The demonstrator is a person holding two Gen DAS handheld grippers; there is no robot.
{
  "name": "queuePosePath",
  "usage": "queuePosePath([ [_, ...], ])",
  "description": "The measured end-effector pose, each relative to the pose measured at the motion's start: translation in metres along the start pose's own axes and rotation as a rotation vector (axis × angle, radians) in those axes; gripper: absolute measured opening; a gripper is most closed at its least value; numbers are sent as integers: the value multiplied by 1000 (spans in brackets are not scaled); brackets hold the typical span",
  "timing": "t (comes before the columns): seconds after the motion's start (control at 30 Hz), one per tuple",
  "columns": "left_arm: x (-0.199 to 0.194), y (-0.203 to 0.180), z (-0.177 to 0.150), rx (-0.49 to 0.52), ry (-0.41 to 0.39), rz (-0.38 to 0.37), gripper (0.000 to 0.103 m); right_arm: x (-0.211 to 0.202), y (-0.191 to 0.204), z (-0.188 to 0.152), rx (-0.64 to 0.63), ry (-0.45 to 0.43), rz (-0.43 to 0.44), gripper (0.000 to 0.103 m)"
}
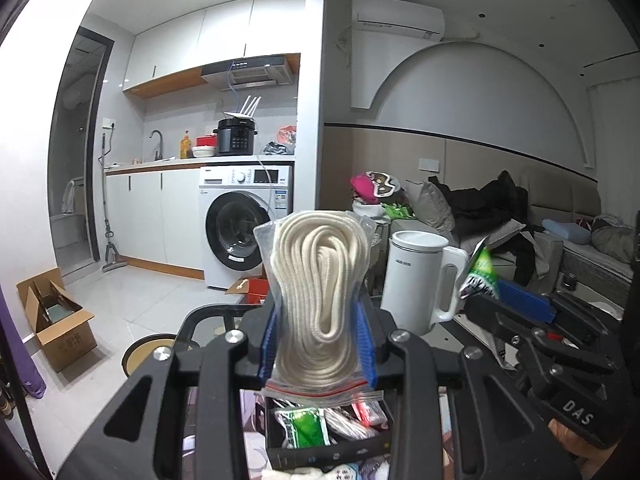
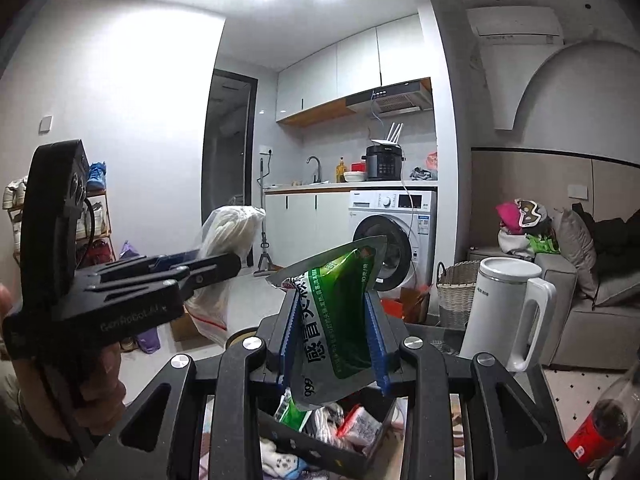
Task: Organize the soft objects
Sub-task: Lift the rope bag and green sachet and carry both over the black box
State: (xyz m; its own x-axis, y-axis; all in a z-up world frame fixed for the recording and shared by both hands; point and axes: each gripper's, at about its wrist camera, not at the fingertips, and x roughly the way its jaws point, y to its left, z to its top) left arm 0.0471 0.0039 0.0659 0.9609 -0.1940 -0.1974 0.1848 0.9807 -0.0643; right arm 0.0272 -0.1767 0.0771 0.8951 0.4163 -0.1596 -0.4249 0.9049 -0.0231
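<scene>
My left gripper point(image 1: 318, 312) is shut on a clear zip bag of coiled white rope point(image 1: 318, 276), held upright above a black box point(image 1: 320, 446). The box holds several soft packets, one of them green. In the right wrist view, my right gripper point(image 2: 334, 312) is shut on a green and silver medicine pouch point(image 2: 340, 312), lifted over the same black box point(image 2: 320, 446). The left gripper point(image 2: 200, 270) with its rope bag point(image 2: 228, 232) shows at the left there. The right gripper point(image 1: 508, 292) and its green pouch point(image 1: 482, 272) show at the right in the left wrist view.
A white electric kettle point(image 1: 424, 280) stands on the dark table just beyond the box. A wicker basket point(image 2: 456, 292) sits on the floor behind it. A bottle with a red label point(image 2: 600, 428) lies at the right edge. A cardboard box point(image 1: 56, 316) rests on the floor at left.
</scene>
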Motion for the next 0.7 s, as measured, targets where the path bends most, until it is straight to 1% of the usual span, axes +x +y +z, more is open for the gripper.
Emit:
queuePosePath([
  [0.07, 10, 3, 2, -15, 7, 10, 32, 6, 1, 3, 1, -18, -12, 31],
  [0.2, 29, 11, 5, -51, 12, 28, 32, 24, 0, 11, 13, -25, -29, 31],
  [0.3, 43, 14, 7, -77, 14, 33, 32, 40, -4, 13, 22, -23, -35, 31],
  [0.5, 71, 17, 9, -98, 35, 38, 32, 71, -6, 15, 21, -13, -39, 31],
  [0.7, 93, 20, 9, -67, 61, 47, 32, 89, -11, 12, 41, -6, -44, 31],
])
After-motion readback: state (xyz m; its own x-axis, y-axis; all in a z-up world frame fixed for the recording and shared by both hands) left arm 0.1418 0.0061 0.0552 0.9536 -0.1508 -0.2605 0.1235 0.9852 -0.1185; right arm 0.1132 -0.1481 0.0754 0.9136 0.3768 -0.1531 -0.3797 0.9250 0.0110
